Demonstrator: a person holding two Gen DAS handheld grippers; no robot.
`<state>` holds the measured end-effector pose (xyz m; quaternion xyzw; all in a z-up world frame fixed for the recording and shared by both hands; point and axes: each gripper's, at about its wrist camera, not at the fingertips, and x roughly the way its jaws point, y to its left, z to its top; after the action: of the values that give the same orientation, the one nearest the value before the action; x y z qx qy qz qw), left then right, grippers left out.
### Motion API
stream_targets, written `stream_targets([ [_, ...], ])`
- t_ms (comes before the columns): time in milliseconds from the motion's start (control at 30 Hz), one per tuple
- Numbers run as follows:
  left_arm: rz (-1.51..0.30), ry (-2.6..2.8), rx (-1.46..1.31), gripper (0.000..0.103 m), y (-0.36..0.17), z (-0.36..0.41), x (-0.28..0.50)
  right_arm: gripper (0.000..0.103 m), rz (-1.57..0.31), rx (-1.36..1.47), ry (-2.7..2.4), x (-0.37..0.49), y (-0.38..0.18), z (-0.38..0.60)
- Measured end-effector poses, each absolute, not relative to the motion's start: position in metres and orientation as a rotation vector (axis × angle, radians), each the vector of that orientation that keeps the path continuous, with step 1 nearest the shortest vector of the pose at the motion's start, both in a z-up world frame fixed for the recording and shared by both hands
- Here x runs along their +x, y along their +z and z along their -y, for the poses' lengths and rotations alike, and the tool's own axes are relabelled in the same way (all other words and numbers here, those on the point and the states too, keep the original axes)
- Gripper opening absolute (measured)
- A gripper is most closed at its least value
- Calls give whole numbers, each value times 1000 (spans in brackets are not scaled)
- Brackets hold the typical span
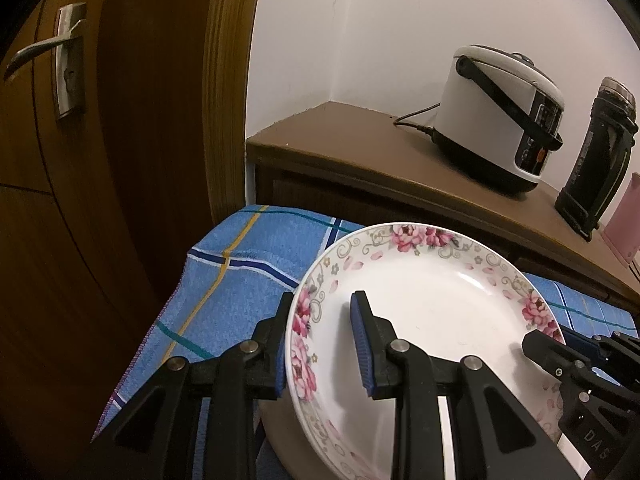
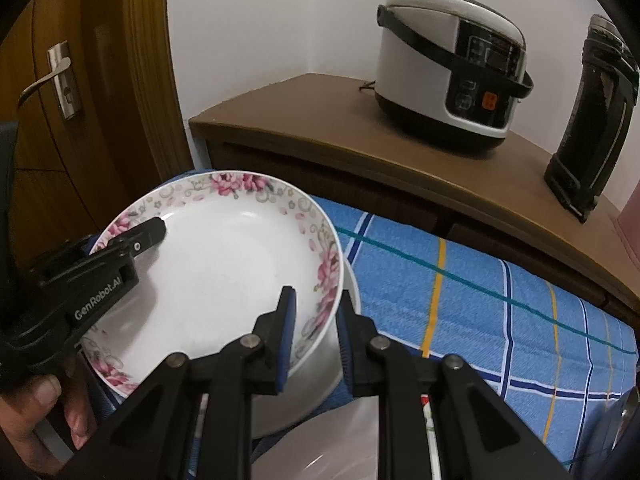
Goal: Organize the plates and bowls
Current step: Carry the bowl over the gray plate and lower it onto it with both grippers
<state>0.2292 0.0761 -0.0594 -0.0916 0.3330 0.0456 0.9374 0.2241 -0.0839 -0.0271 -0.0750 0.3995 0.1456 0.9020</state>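
Both grippers clamp one floral plate (image 1: 420,320) by opposite rims: the left gripper (image 1: 324,344) pinches its left edge, the right gripper (image 2: 316,332) its right edge. It sits over a plain white dish (image 2: 320,376) on the blue checked cloth (image 2: 480,300). Farther right, a rice cooker (image 2: 448,68) stands on the brown surface (image 2: 320,128).

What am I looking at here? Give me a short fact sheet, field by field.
held item: floral plate
left gripper: shut on the plate's rim
right gripper: shut on the opposite rim
under the plate: a plain white bowl
surface: blue checked cloth
behind: wooden cabinet with rice cooker and dark flask
far left: wooden door
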Motion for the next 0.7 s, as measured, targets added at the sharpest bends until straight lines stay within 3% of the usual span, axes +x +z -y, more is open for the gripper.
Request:
stream_targets([
  [700,-738,67,-198,29,-65,-78,238,20,-853,-178,286,231,-31,81],
])
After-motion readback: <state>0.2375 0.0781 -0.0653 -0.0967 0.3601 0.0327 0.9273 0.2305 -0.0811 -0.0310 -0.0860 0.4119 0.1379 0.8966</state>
